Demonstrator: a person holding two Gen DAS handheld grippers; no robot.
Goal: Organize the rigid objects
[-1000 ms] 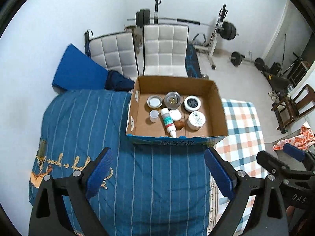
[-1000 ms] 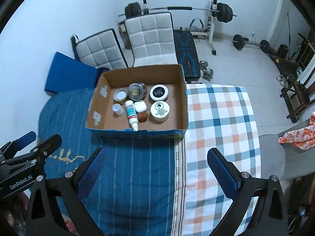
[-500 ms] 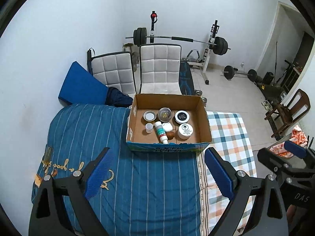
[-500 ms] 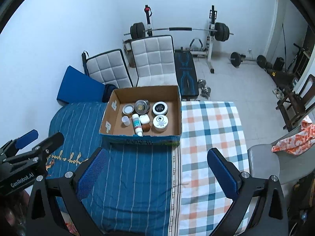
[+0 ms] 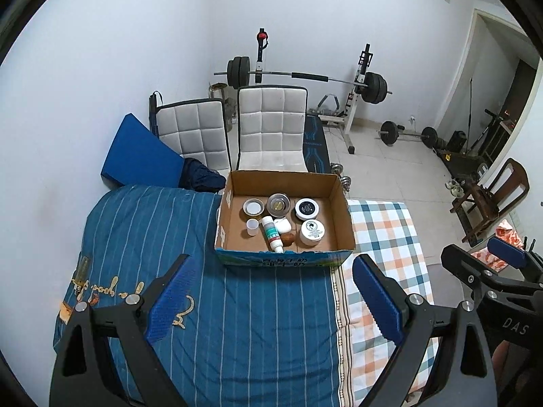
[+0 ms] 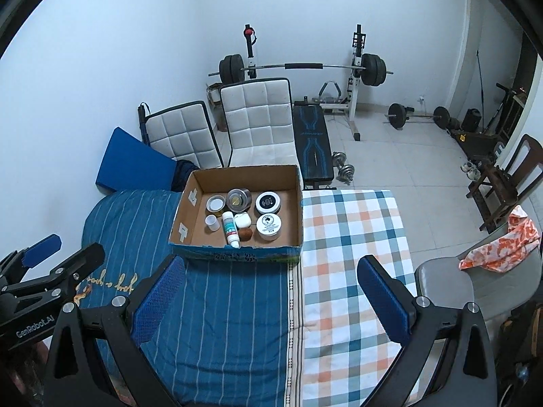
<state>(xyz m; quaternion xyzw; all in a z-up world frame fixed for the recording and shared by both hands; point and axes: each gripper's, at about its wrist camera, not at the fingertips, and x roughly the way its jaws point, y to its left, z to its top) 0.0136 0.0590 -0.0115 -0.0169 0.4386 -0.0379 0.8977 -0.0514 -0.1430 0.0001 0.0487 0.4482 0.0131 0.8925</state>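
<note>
A cardboard box (image 5: 334,183) (image 6: 190,186) stands on the bed at its far end. Inside it lie a white bottle with a green label (image 5: 271,232) (image 6: 230,228), two round white-and-black jars (image 5: 306,207) (image 5: 311,231), a metal tin (image 5: 278,202) (image 6: 238,198), a small cup (image 5: 252,226) and other small pieces. My left gripper (image 5: 271,291) hangs open and empty over the blue striped cover, well short of the box. My right gripper (image 6: 269,288) is open and empty too, over the seam between the blue cover and the checked sheet.
The bed carries a blue striped cover (image 5: 142,237) and a checked sheet (image 6: 353,237). Two white padded chairs (image 5: 271,125) and a blue mat (image 5: 135,156) stand beyond the box. A weight bench, barbell rack (image 6: 305,66), dumbbells and a wooden chair (image 6: 509,176) fill the floor on the right.
Both grippers have risen and drawn back from the box, which now looks smaller and farther away. Their jaws stay wide. Nothing inside the box has moved.
</note>
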